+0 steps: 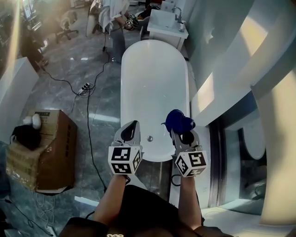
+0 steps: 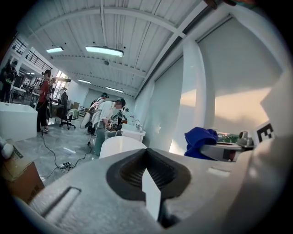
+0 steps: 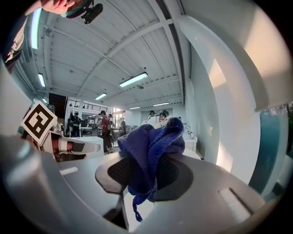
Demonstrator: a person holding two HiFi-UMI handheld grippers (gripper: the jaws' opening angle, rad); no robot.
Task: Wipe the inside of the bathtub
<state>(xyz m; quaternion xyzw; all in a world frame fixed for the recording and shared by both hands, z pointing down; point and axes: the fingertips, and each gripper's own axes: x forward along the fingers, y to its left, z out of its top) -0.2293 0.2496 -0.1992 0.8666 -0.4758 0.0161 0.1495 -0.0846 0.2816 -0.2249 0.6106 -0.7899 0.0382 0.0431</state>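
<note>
A white oval bathtub (image 1: 155, 78) lies lengthwise ahead of me, its drain (image 1: 149, 138) near the close end. Both grippers hover above that close end. My right gripper (image 1: 181, 131) is shut on a bunched blue cloth (image 1: 179, 121), which bulges out of its jaws; in the right gripper view the blue cloth (image 3: 152, 148) fills the jaw gap of the right gripper (image 3: 147, 176) and a thread dangles from it. My left gripper (image 1: 131, 126) is shut with nothing in it. In the left gripper view the left gripper (image 2: 147, 170) points over the tub (image 2: 120, 146), with the cloth (image 2: 200, 140) to its right.
A cardboard box (image 1: 53, 150) stands on the floor to the left, with black cables (image 1: 88, 120) and a power strip (image 1: 83, 88) nearby. A white washbasin (image 1: 166, 23) and people (image 1: 113, 14) are beyond the tub's far end. A white wall (image 1: 222, 69) runs along the tub's right side.
</note>
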